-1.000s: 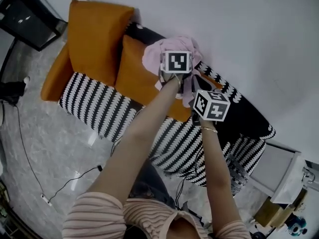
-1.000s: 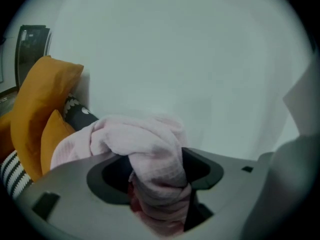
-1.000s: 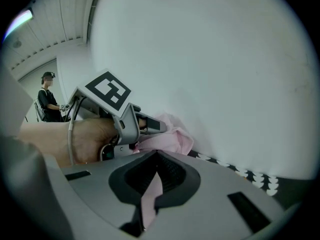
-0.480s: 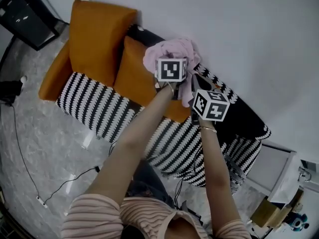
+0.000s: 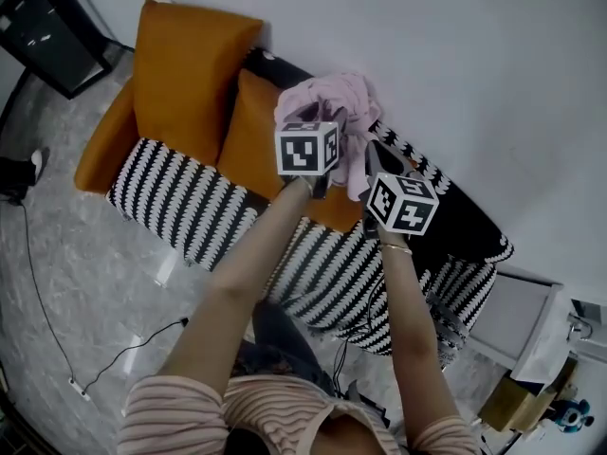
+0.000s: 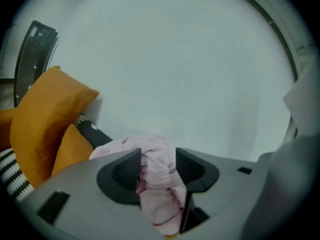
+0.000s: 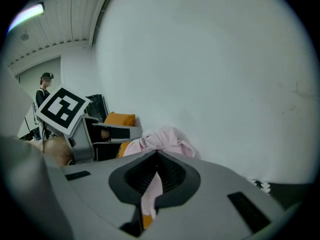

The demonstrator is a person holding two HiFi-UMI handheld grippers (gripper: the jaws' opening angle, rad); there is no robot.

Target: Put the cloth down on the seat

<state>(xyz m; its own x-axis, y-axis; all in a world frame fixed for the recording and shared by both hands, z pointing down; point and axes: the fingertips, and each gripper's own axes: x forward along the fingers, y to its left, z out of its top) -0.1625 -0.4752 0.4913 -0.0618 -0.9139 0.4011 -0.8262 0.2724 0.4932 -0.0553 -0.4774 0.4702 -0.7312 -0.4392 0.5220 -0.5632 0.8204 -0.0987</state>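
A pink cloth (image 5: 327, 98) lies bunched on top of the sofa's backrest, against the white wall. Below it is the black-and-white striped seat (image 5: 190, 207). My left gripper (image 6: 157, 156) has a thick twisted wad of the cloth (image 6: 160, 176) between its pads, and its jaws are closing on it. My right gripper (image 7: 155, 155) is to the right of the left one. It is shut on a thin hanging strip of the same cloth (image 7: 151, 194). In the head view both marker cubes hover just in front of the cloth.
Two orange cushions (image 5: 190, 64) (image 5: 254, 140) lean on the sofa's left half. A dark screen (image 5: 38, 36) stands at the top left, and a cable (image 5: 57, 330) runs over the grey floor. A pale cabinet (image 5: 531, 330) is at the sofa's right end. A person (image 7: 45, 89) stands far off.
My left gripper has drawn back from the cloth pile, down and to the left in the head view. The right gripper has stayed almost still.
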